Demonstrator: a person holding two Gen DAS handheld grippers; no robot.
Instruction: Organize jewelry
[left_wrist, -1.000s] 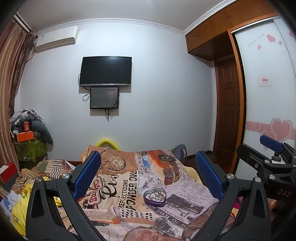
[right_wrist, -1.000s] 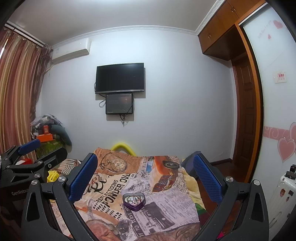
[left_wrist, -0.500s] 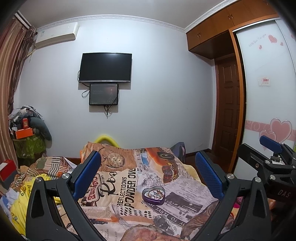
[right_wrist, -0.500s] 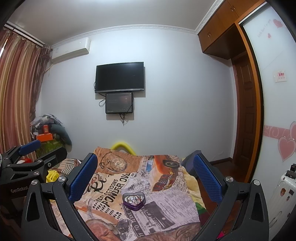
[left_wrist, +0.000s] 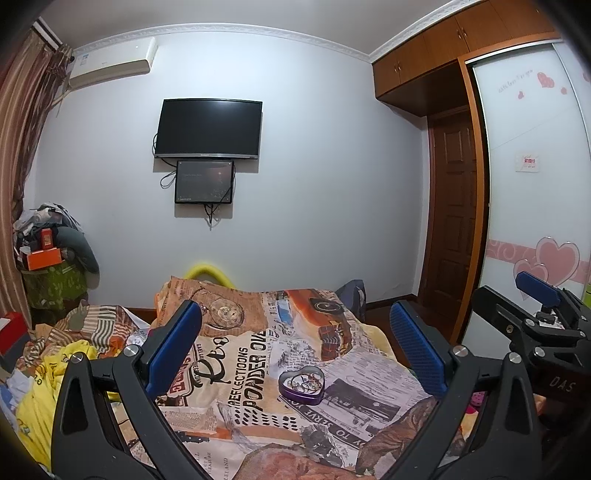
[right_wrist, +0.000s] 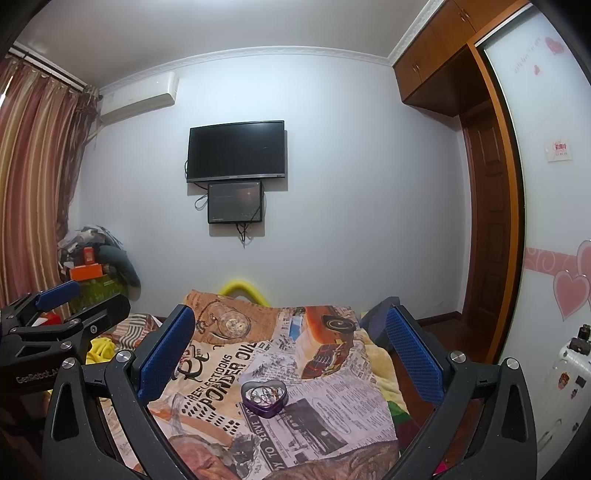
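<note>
We see 1 heart-shaped tin (left_wrist: 301, 386) on bed (left_wrist: 236, 373), jewelry inside, uncountable. 2 grippers: left gripper (left_wrist: 295, 350), right gripper (right_wrist: 290, 350), jaws spread, empty, above bed.

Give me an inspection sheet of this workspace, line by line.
Surface: bed under a newsprint-pattern blanket.
Job's things: open purple heart tin on the blanket, small jewelry inside.
Clutter: rumpled bedding beside the blanket, piled corner stand.
Grippers: left gripper and right gripper open, empty, above the bed.
Cables: wires dangling below the wall screens.
Surroundings: TV, air conditioner, curtain, wardrobe.
</note>
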